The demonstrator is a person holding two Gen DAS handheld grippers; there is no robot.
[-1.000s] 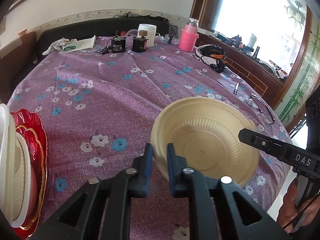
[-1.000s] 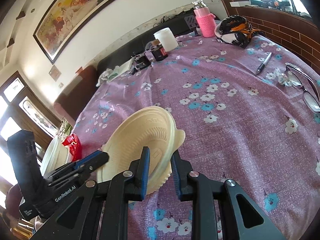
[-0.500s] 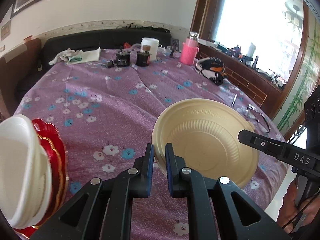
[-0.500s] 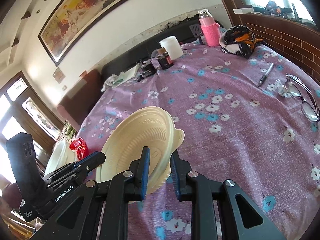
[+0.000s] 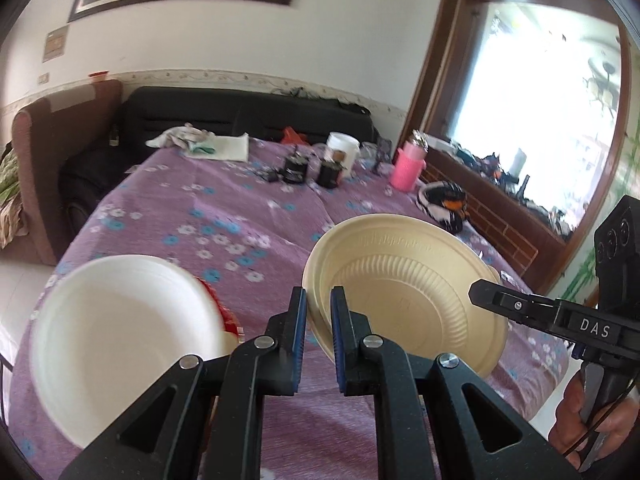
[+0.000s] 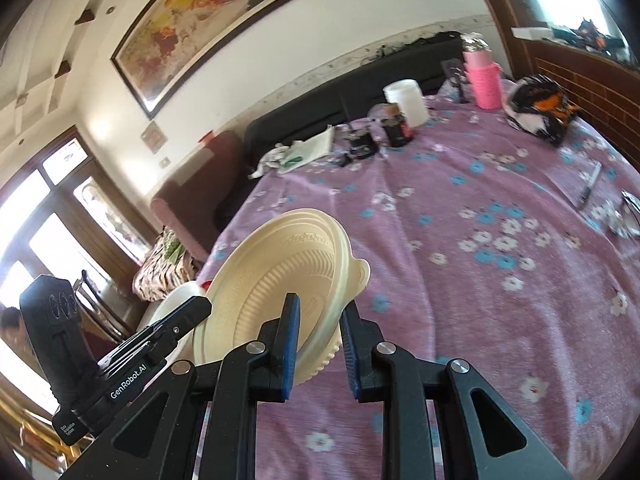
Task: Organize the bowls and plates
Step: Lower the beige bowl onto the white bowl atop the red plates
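Note:
A beige ribbed disposable bowl [image 5: 404, 296] hangs tilted above the purple flowered tablecloth [image 5: 224, 216], held from both sides. My left gripper [image 5: 319, 300] is shut on its left rim. My right gripper [image 6: 320, 308] is shut on the opposite rim, where the bowl [image 6: 276, 284] looks layered, perhaps as nested bowls. In the left wrist view the right gripper [image 5: 480, 294] reaches in from the right. In the right wrist view the left gripper [image 6: 200, 308] sits at the left. A stack of white bowls [image 5: 120, 340] rests on red plates [image 5: 226, 314] at the table's near left edge.
At the far side stand a pink bottle [image 5: 408, 168], a white jar [image 5: 342, 150], two dark jars [image 5: 296, 170] and a cloth [image 5: 200, 144]. A black and orange bundle [image 6: 536, 112], a pen [image 6: 588, 188] and glasses [image 6: 630, 216] lie at the right. A hand [image 5: 580, 432] holds the right gripper's handle.
Both grippers have risen with the beige bowl between them. The white bowl stack has come from the left edge into fuller view, and more wall and picture frame show.

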